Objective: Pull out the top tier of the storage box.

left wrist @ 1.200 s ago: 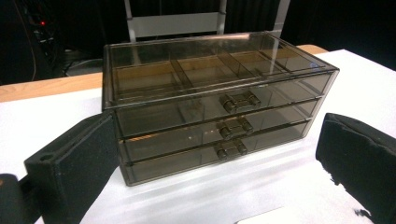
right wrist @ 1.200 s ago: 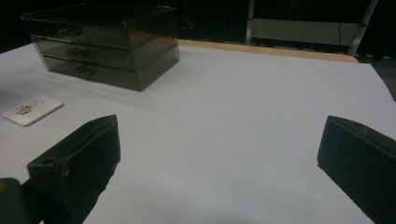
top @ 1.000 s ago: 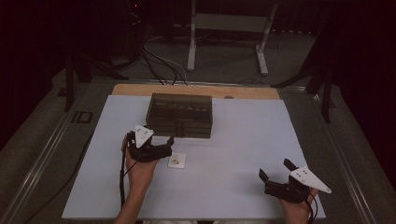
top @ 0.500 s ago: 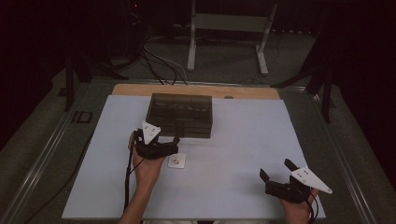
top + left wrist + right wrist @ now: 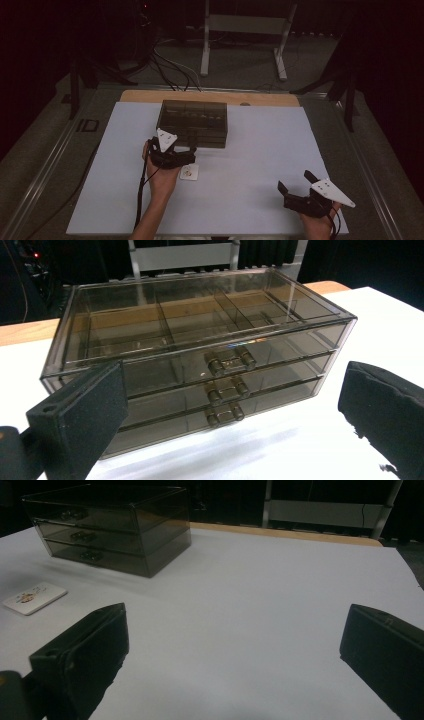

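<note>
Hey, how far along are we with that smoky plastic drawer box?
Nothing looks done: all three drawers of the smoky clear plastic drawer box sit shut. In hand: the left gripper, jaws open, faces the drawer handles without touching. Left to do: grip a handle and pull. The small white card lies loose on the white table; the right gripper rests open, far off.

The left gripper [image 5: 187, 154] has moved closer to the drawer box [image 5: 193, 121].
</note>
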Tool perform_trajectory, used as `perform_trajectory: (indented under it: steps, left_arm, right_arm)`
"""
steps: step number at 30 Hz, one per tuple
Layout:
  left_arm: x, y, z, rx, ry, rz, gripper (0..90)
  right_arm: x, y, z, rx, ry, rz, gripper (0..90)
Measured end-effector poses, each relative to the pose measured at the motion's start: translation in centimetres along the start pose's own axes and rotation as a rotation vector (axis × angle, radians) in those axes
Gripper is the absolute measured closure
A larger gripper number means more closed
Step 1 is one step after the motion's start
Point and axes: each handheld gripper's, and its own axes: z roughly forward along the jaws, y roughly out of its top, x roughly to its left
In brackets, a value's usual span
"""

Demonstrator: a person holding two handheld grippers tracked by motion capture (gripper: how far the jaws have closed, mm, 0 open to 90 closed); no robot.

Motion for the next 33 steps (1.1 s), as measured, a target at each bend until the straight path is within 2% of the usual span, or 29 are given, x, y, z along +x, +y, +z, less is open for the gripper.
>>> perform_trajectory:
  steps: [11, 33]
  left_arm:
    - [-0.7, -0.1, 0.9, 0.014, 0.003, 0.000, 1.1]
    - [-1.0, -0.2, 2.0, 0.031, 0.026, -0.019, 1.1]
  right_arm:
    - [0.0, 0.0, 0.0, 0.003, -0.002, 0.001, 0.0]
    - [0.0, 0.0, 0.1, 0.007, -0.001, -0.003, 0.0]
